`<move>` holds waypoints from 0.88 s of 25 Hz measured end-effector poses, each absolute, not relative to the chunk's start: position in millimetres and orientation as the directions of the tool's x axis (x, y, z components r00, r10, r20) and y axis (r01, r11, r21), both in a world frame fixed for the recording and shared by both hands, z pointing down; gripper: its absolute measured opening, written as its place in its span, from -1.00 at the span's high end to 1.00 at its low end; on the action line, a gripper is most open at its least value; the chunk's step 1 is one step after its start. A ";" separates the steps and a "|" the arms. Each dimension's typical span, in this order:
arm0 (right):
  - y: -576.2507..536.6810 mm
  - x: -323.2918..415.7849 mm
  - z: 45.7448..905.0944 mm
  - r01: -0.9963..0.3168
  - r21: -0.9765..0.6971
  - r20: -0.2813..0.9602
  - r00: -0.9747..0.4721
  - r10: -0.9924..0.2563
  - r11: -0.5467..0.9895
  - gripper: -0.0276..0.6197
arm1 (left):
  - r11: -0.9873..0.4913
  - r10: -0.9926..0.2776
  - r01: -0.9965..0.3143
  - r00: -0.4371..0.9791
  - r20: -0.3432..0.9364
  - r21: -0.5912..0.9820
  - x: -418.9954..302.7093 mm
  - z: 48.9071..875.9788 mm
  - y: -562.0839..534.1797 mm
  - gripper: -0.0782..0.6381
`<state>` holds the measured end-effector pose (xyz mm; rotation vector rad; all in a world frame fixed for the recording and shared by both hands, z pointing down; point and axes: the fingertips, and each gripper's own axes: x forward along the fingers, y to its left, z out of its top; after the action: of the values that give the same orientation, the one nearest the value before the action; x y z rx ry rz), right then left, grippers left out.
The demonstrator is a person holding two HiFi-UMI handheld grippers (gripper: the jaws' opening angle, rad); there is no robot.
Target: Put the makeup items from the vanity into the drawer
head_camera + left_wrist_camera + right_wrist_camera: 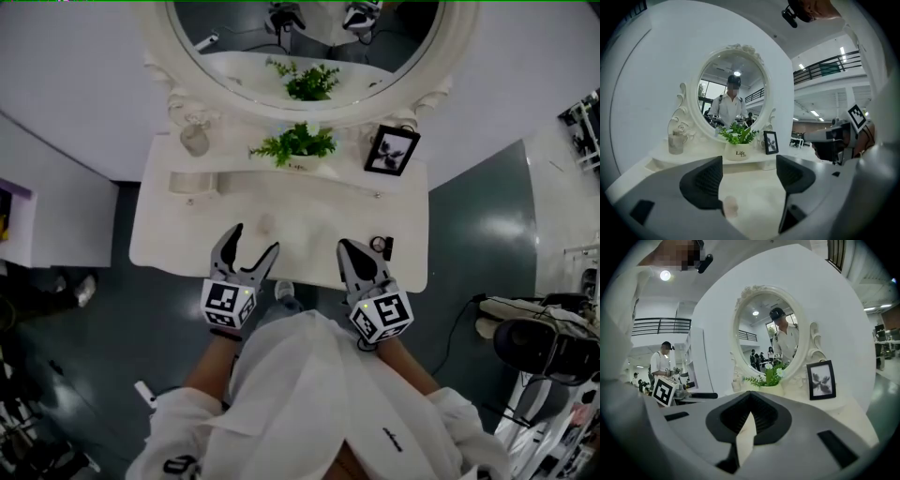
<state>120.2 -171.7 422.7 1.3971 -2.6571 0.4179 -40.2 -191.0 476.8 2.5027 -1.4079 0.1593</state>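
Pinkish-white and blending into the vanity (187,244): looking at a small makeup item (730,205), sitting low in the left gripper view, just ahead of the left-hand jaw. Holding the left gripper (255,238) at lower centre-left of the head view, jaws spread wide with nothing gripped. Holding the right gripper (349,249) at lower centre-right, jaws pressed together on nothing. Seeing no open drawer in any view, so probably only beginning the first pick.

Judging the good way in: lowering the left gripper straight over the makeup item, centring it between the pads, then closing gently and evenly, guarding against tipping or skidding from a one-sided touch.

Appearing to stand upright, rounded end up, long axis vertical, though too blurred for certainty. Noting also a small dark item (381,247) just beside the right gripper in the head view, and failing to read its lengthwise direction.
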 end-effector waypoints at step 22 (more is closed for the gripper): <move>-229.2 50.4 519.4 -0.749 -0.270 0.372 -0.661 -0.652 0.605 0.86 | -0.415 -0.739 -0.905 0.397 0.543 0.096 -32.5 618.3 -249.6 -0.09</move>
<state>50.4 -229.2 519.4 1.1530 -2.5969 0.5980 -32.5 -249.6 618.3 2.2830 -1.4181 0.6020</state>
